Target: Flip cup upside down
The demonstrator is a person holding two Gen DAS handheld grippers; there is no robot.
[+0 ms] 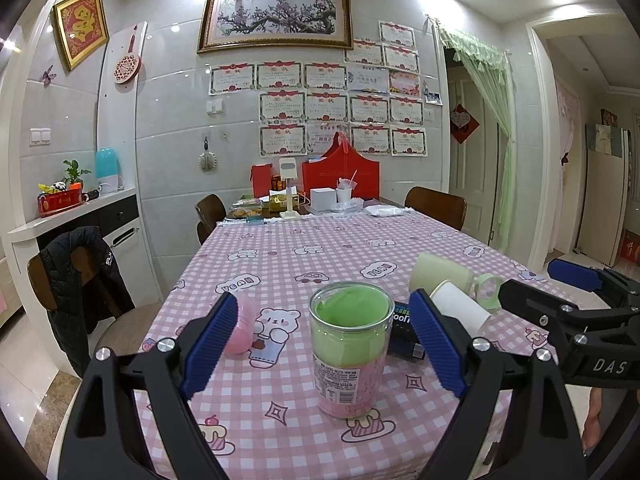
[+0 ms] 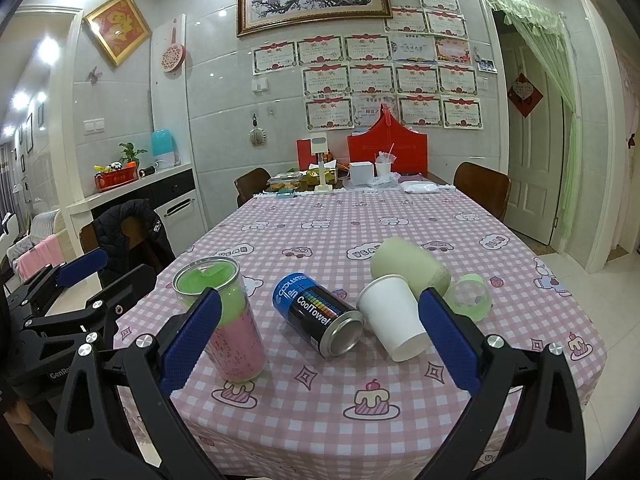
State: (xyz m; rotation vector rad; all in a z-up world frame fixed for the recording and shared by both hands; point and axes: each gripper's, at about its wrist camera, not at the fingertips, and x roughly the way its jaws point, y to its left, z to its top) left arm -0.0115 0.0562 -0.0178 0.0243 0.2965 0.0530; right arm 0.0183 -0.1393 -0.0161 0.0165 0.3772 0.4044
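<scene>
Fingers (image 1: 212, 344) of left gripper (image 1: 324, 344): spread wide, flanking upright clear cup (image 1: 349, 348) without contact. Right gripper (image 2: 320, 344): parted, empty. On checked bench (image 2: 360, 232): CoolTowel can (image 2: 320, 316), white paper cup (image 2: 394, 320), both lying sideways.

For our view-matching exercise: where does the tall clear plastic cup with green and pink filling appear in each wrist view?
Left wrist: tall clear plastic cup stands lower centre, between the tool's blue fingers.
Right wrist: cup lower left, behind the left blue finger.
Shared landmark: white paper cup lying tipped.
</scene>
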